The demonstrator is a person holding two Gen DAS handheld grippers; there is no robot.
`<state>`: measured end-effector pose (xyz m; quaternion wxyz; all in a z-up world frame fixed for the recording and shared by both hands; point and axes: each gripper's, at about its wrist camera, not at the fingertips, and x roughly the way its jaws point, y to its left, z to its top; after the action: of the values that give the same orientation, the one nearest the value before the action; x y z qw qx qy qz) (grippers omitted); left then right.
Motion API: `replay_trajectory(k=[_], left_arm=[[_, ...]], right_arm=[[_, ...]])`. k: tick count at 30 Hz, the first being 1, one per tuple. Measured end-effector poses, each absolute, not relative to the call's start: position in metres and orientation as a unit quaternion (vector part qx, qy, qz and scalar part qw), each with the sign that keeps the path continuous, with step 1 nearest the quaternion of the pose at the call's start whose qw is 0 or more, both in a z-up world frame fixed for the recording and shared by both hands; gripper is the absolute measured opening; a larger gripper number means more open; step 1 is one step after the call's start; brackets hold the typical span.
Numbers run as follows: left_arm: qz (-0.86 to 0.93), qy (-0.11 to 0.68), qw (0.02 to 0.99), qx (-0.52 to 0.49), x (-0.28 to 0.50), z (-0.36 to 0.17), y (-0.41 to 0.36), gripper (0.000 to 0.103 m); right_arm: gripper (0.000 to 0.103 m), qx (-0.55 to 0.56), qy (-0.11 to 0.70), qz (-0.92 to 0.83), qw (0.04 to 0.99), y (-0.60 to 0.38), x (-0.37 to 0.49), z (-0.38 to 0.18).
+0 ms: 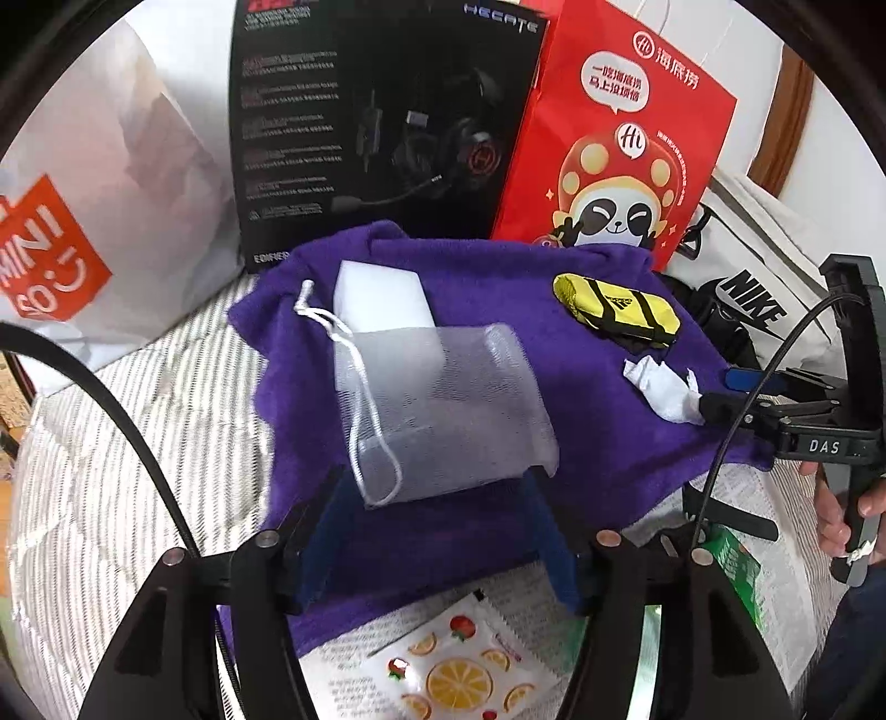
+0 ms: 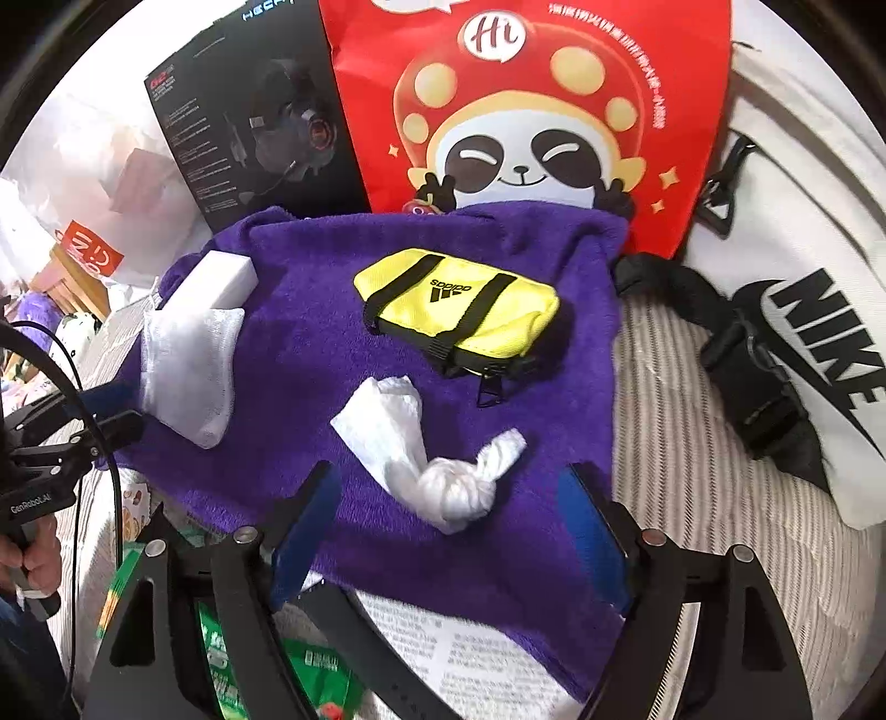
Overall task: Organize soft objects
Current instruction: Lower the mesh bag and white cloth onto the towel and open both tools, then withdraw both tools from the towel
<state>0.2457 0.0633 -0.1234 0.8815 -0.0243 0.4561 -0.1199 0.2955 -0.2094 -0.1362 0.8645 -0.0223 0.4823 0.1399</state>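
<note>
Hovering with left claw apart just below mesh pouch, right claw apart around knotted white cloth, both lying on purple towel

Work surface: bed with striped white-grey cover, visible 7 to 9 o'clock in left wrist view, 3 to 5 o'clock in right wrist view. White wall at 11 o'clock. Brown wooden trim at 2 o'clock. Bright, even daylight; soft shadows.
</note>
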Motion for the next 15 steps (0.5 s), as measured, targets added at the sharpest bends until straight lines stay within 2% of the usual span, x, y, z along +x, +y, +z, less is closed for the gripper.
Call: replay_trajectory(k=[9, 15], left_arm=[[-0.114, 0.451, 0.885, -0.022, 0.215, -0.113, 0.072, 0.061], [-0.109, 0.466, 0.878, -0.024, 0.192, -0.129, 0.073, 0.066]], right_arm=[[0.08, -0.013, 0.461, 0.133, 0.878, -0.222, 0.266, -0.106], [0.08, 0.005, 0.451, 0.129, 0.883, -0.227, 0.234, -0.093]])
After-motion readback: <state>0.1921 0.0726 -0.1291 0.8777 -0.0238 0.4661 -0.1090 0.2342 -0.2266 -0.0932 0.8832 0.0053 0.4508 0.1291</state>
